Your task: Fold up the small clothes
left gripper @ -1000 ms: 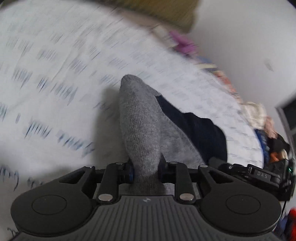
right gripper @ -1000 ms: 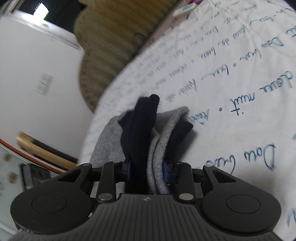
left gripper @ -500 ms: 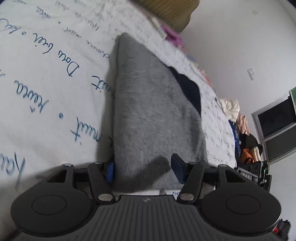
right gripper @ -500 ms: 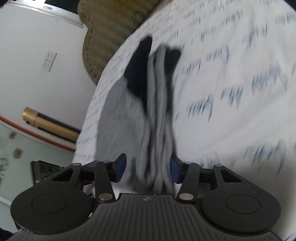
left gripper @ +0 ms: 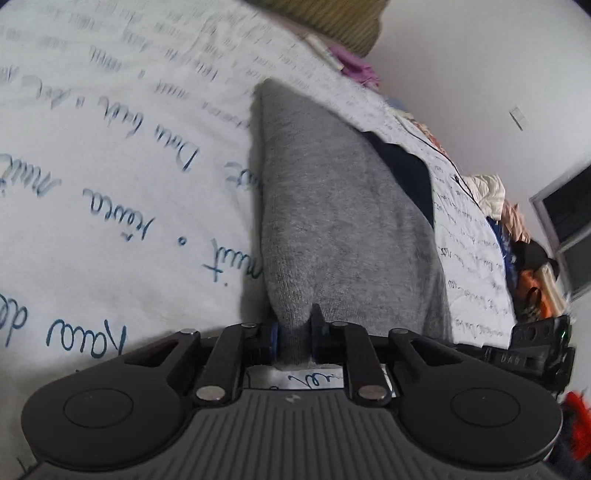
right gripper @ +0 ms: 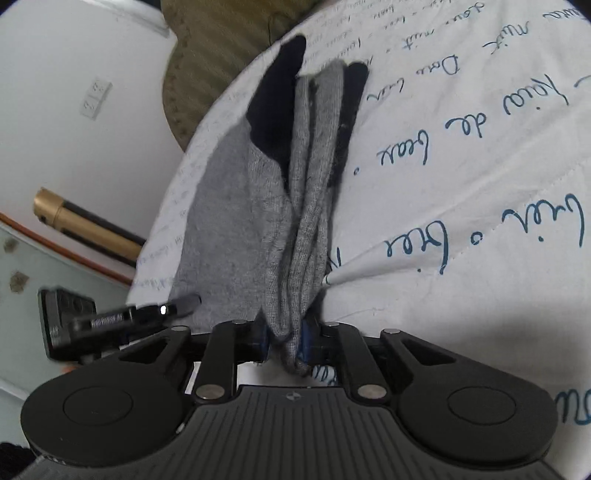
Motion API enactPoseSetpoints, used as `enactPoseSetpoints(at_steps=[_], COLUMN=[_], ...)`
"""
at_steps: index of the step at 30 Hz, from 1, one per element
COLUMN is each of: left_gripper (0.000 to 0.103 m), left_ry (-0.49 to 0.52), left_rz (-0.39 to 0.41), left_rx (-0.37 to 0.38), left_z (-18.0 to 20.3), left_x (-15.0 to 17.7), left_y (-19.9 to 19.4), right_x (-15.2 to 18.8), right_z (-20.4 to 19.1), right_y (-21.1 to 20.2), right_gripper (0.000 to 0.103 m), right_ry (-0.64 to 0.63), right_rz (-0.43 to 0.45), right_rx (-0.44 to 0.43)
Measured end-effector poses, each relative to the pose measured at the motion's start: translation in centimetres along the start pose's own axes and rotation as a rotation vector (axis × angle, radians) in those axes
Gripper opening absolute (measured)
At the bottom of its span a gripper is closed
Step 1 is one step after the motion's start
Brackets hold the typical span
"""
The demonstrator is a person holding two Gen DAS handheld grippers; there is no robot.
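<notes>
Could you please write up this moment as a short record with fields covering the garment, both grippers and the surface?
garment: grey sock with dark navy toe and heel patches, lying on the bed
left gripper: jaws have just been closing, now pinching the sock's near edge
right gripper: jaws have just been closing, now pinching bunched grey layers
surface: white bedsheet with blue handwriting print
sheet detail: a pleat is pulled toward the right gripper

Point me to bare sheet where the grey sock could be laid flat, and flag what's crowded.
Free: the printed sheet left of the grey sock in the left wrist view, up to the olive headboard. Crowded: the clothes pile at the bed edge by the wall; both grippers are clamped on the sock.
</notes>
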State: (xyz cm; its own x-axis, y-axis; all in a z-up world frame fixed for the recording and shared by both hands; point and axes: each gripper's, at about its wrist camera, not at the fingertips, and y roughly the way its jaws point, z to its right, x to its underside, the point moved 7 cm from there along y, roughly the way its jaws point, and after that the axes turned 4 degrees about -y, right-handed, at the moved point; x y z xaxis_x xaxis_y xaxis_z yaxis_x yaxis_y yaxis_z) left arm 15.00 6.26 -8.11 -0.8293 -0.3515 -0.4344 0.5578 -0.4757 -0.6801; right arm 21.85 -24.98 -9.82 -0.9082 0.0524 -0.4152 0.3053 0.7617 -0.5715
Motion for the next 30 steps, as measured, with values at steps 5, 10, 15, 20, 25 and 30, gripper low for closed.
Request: enactPoseSetpoints(at_steps=[5,10,15,20,25,30], left_gripper=[0.051,0.073,0.073,0.076,0.077,0.08], left_ry=[0.198,0.414,0.449,0.441,0.442,0.457], left_rz=[0.216,0.377,0.258,0.206,0.198,0.204], left_rx=[-0.112,-0.212,-0.24,-0.272,-0.251,-0.251], left_z=[3.5,8.2,9.7,8.6,8.3,7.9], left_x=[-0.6,-2.0,-1.2,0.0,0.1,0.2], left_y=[-5.5,-4.3,3.4,5.7,5.8,5.7], right_x=[-1.7,-6.7,-11.7,-12.7,-10.2,-10.0], right_z=[-2.2,-6.9,-10.2,-8.4,-5.3,-5.9], right_y=[-4.9,-5.2,3.2,10.3,10.0,9.7], right_gripper=[0.034,0.05,0.06,0.059,0.058,0.059], right_ry=[-0.15,-0.283,-0.408,-0.665,-0.745,-0.769], right_rz=[0.138,0.299,0.207,0.085,0.183,0.174], right_rx=[0.163,0.187,0.164,0.407,0.381,0.403])
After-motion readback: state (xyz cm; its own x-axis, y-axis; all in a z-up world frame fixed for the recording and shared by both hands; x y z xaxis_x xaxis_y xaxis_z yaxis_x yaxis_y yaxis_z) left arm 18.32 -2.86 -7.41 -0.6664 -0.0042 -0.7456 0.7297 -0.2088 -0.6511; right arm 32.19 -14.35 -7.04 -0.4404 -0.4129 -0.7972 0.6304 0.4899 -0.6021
